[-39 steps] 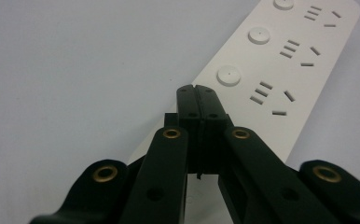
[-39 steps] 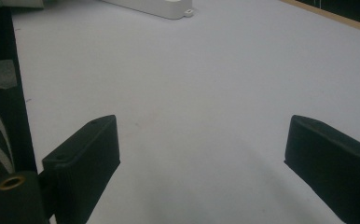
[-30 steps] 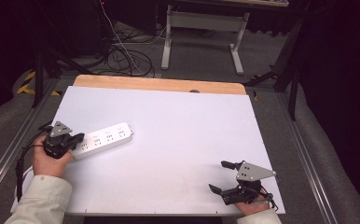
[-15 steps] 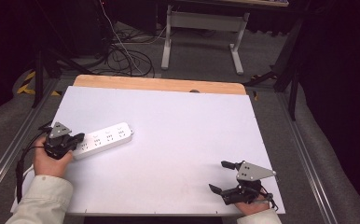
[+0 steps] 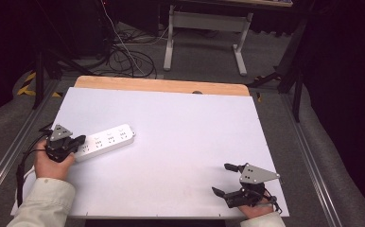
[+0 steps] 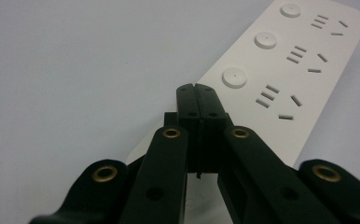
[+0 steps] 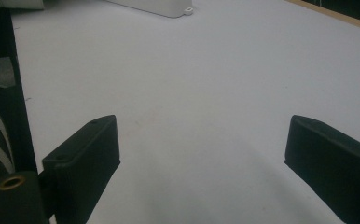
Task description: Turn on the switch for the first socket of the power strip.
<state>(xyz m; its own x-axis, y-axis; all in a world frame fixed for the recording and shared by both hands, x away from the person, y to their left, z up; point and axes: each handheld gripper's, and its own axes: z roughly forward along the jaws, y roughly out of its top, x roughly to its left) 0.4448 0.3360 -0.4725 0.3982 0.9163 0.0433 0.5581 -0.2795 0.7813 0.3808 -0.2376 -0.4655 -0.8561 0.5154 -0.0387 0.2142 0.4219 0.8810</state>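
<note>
White table, dark cabled floor behind | power strip flat at left edge, sockets up, long axis running from near-left toward far-right | left gripper jaws clenched, nothing between, tips on strip's near end, likely pinning or nudging it | right gripper spread wide, empty, parked near right corner

A white power strip lies on the white-topped table.
</note>
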